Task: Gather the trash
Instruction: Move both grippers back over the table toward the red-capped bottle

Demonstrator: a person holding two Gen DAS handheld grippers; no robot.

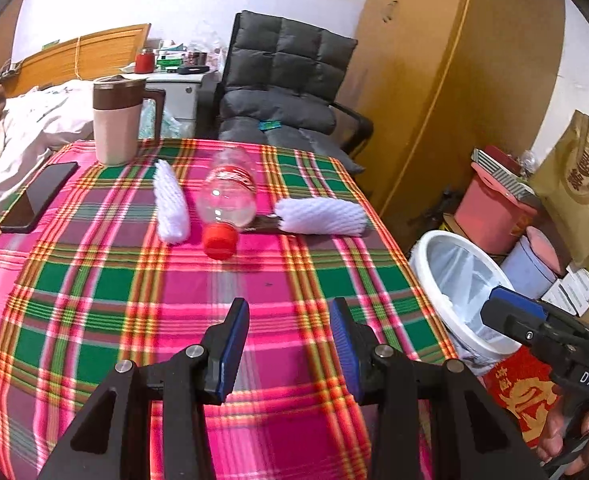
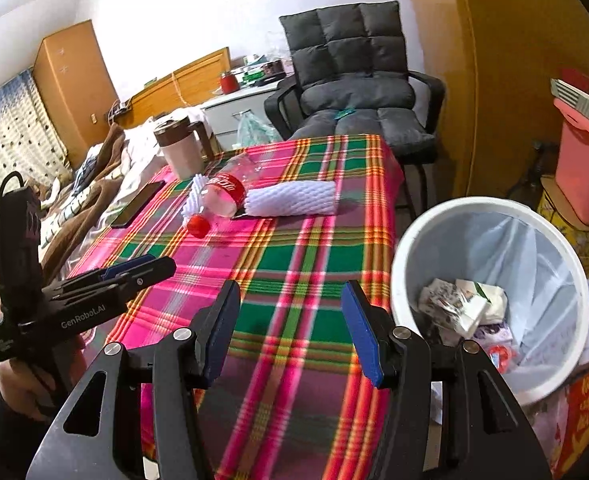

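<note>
While both pairs of blue-padded fingers hover over the near part of the plaid tablecloth [image 1: 94, 288], neither has hold of anything: the left gripper [image 1: 290, 308] stands partly open with only cloth showing between its pads, and the right gripper [image 2: 290, 292] is spread a little wider, likewise empty. Well beyond the left fingertips lies a clear plastic bottle [image 1: 228, 192] on its side, its red cap [image 1: 219, 241] pointing back toward them. Just left of the bottle lies a white foam net sleeve [image 1: 170, 204]; a second, larger foam sleeve [image 1: 322, 216] rests just right of it, on top of a dark flat thing I cannot identify. Farther off to the left are a black phone [image 1: 38, 196] and a lidded mug [image 1: 116, 120]. Beside the right finger of the right gripper, off the table's edge, stands a white lined trash bin [image 2: 490, 208] with crumpled paper inside.
</note>
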